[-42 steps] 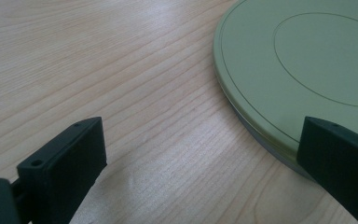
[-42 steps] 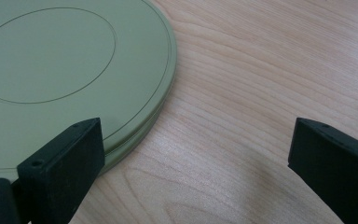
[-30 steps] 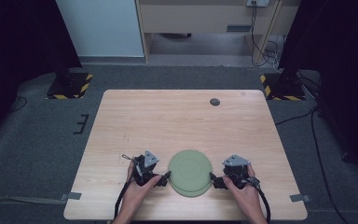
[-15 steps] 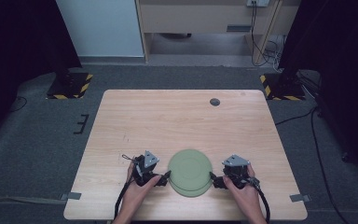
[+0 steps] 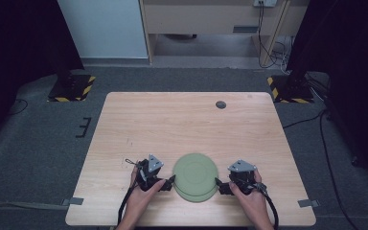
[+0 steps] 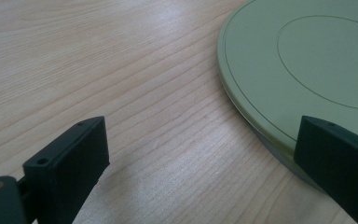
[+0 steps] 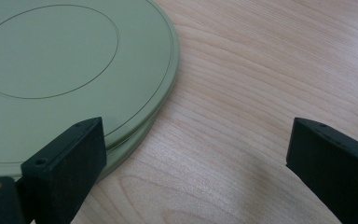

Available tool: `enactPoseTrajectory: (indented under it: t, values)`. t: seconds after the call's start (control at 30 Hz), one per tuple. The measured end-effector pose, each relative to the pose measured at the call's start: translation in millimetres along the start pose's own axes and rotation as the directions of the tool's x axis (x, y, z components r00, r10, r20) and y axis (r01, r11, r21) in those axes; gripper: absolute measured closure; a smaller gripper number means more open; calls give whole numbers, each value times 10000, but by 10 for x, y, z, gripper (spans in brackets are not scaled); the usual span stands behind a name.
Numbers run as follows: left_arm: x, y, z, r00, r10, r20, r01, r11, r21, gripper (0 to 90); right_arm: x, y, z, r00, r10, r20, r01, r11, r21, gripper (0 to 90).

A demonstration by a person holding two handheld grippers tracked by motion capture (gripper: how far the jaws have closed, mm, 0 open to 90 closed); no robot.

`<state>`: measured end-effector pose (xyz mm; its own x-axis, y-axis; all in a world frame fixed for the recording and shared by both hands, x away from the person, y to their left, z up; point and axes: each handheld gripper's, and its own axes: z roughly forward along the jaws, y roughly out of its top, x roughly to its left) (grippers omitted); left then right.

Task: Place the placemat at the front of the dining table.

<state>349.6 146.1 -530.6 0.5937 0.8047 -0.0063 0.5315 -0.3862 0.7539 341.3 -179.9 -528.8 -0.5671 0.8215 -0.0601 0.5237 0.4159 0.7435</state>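
1. Plates (image 5: 195,176): two pale green ones, stacked upside down near the table's (image 5: 182,120) front edge; likely stiff, smooth and slippery.
2. Left gripper (image 5: 169,181): jaws wide apart, holding nothing, at the stack's left rim.
3. Right gripper (image 5: 219,184): likewise wide, unladen, at the right rim.
4. Hold: the thin overhanging rim.

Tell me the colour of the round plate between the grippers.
Pale sage green plate; clearest in the right gripper view.
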Motion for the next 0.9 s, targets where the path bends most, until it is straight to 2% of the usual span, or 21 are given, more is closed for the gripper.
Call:
enactPoseTrajectory:
  t: [0.23,0.6,0.9]
  values:
    - [11,8,11,9999,-100,-78,100,9999,-39,19,1,10,12,9999,-6,128,6,10000,-32,36]
    - [38,19,29,9998,-164,-148,163,9998,-81,16,-12,40,58,9989,280,370,-275,9995,-121,28]
    - [27,16,-9,9999,-81,-100,79,9999,-111,30,2,30,12,9998,113,144,-110,9997,-221,52]
